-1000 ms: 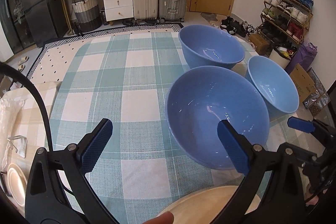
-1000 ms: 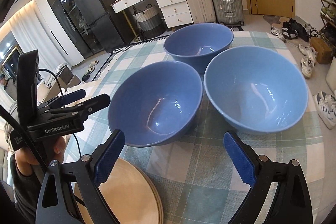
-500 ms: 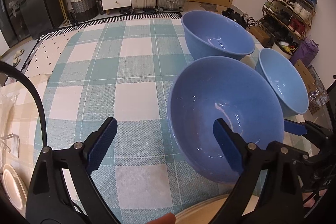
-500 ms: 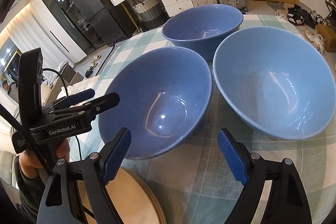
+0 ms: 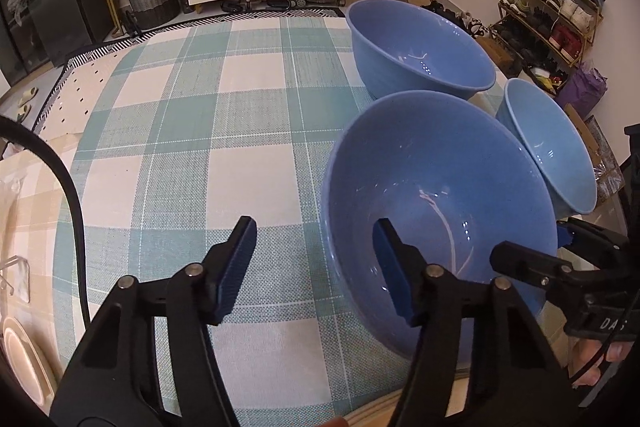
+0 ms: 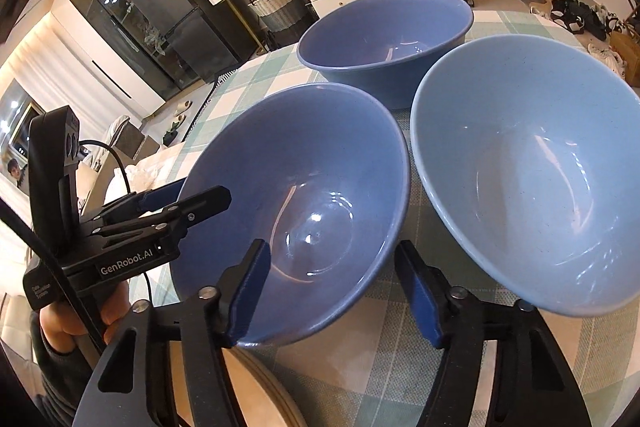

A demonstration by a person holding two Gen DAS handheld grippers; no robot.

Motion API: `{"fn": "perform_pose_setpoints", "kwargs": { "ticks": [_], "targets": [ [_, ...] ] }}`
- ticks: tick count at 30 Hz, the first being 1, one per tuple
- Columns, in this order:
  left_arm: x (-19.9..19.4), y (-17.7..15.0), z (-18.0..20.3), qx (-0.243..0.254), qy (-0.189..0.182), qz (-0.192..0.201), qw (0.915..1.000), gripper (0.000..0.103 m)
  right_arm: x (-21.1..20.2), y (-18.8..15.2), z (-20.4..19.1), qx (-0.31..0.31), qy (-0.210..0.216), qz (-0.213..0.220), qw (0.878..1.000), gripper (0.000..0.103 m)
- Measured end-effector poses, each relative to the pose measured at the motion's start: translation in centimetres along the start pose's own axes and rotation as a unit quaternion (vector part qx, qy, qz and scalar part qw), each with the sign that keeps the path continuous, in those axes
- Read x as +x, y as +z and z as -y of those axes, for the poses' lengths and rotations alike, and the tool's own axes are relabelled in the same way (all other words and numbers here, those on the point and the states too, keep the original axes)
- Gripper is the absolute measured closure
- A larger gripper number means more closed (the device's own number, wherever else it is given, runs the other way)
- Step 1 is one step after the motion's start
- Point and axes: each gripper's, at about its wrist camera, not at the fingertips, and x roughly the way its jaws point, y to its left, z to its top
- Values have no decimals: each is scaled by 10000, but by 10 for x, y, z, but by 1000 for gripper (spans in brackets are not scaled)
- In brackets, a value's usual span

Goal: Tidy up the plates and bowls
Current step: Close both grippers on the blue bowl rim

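In the left wrist view, the left gripper (image 5: 314, 259) was seen spread wide across the near rim of the nearest glossy blue ceramic bowl (image 5: 436, 203), one pad outside, one inside, on the teal-and-white checked tablecloth (image 5: 208, 131). In the right wrist view, the right gripper (image 6: 334, 287) was likewise spread astride that bowl's (image 6: 296, 203) rim, nothing pinched; a paler blue bowl (image 6: 528, 171) and a deeper blue bowl (image 6: 384, 39) were set just beside, with stacked tan round plates (image 6: 256, 395) below.

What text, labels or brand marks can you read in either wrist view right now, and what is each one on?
"GenRobot.AI": white print on the side of the left hand-held gripper, seen in the right wrist view.
Small white lines on its handle, lower left: too small to read with certainty.
"DAS": partial white letters, cut off, on the right hand-held gripper body in the left wrist view.
Sticker on the refrigerator: too blurred to read.
The blue bowls show no text.
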Motion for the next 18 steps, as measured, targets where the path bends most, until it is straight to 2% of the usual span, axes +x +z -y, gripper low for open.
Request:
{"fn": "perform_pose_setpoints", "kwargs": {
  "ticks": [2, 6, 18],
  "targets": [
    [2, -1, 0, 20, -19, -29, 10000, 50, 2, 2, 1, 17, -17, -11, 10000, 46],
    [5, -3, 2, 79, -49, -88, 9999, 60, 6, 4, 1, 31, -56, -27, 10000, 49],
    [11, -8, 10, 220, -175, -184, 9994, 90, 7, 4, 2, 0, -199, -69, 9998, 68]
  ]
}}
